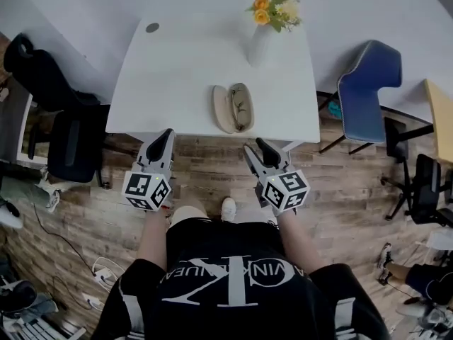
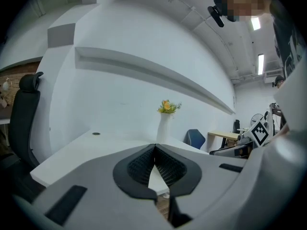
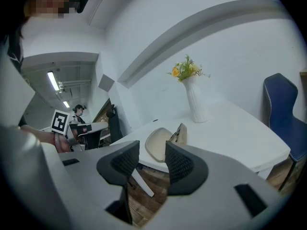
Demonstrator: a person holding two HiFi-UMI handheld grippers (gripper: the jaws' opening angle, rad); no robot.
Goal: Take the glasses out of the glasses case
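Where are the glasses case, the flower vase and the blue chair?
glasses case (image 1: 223, 110): head view, on the plain open half.
flower vase (image 1: 260, 46): head view, on its white body.
blue chair (image 1: 369, 71): head view, on the blue upholstery.

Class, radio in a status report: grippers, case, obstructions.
Left gripper shut, right gripper open, both empty. Glasses case open, glasses inside. Vase behind it, nothing between.
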